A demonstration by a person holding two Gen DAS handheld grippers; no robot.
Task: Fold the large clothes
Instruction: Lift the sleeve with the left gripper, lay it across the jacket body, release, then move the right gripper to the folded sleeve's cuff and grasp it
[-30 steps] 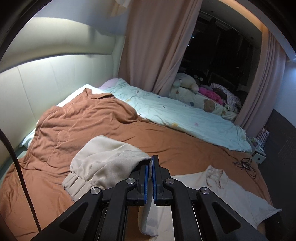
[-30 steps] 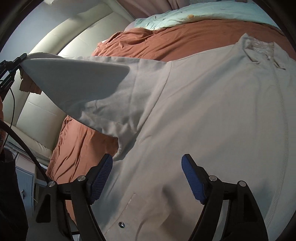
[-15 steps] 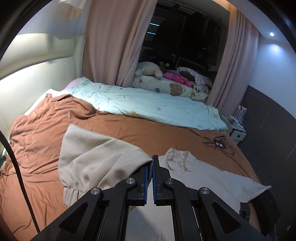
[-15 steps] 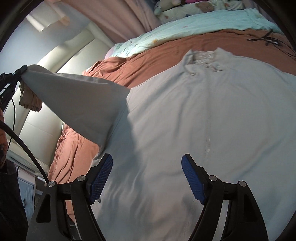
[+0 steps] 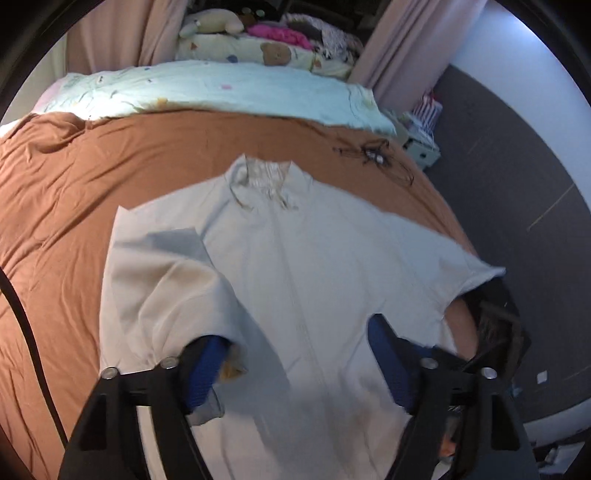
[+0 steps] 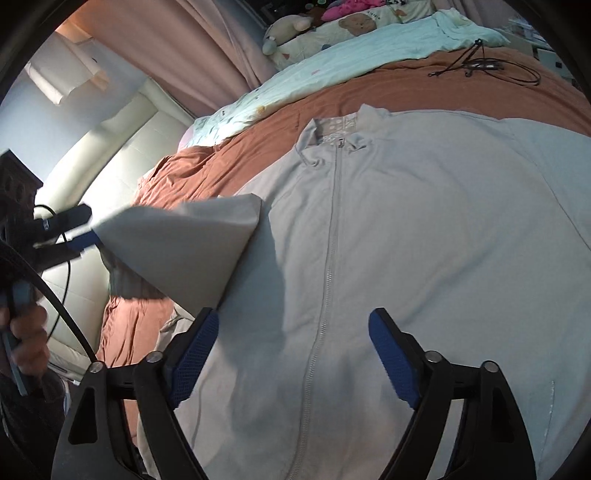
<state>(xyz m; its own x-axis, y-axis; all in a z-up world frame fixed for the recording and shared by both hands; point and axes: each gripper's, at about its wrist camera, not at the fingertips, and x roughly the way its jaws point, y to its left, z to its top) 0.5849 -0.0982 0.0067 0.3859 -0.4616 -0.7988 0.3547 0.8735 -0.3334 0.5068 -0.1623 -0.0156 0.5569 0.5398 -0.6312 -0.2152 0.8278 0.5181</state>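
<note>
A large beige zip-up jacket (image 5: 314, 266) lies front-up on the brown bedspread (image 5: 66, 192), collar away from me. It also fills the right wrist view (image 6: 406, 229). My left gripper (image 5: 299, 362) is open above the jacket's lower front. The left sleeve (image 5: 166, 288) lies folded in over the body, its cuff draped against my left finger (image 5: 207, 362). In the right wrist view the sleeve (image 6: 177, 236) still hangs lifted near the left gripper (image 6: 74, 229). My right gripper (image 6: 293, 354) is open and empty above the zip.
A pale blue quilt (image 5: 207, 88) and stuffed toys (image 5: 240, 29) lie at the far side by pink curtains. A black cable (image 5: 373, 158) lies on the bedspread beyond the collar. A padded cream headboard (image 6: 110, 155) is left. Dark floor (image 5: 517, 184) is right of the bed.
My left gripper carried the sleeve inward over the jacket body and opened, letting go of it. The right gripper stayed open and shifted toward the jacket's middle.
</note>
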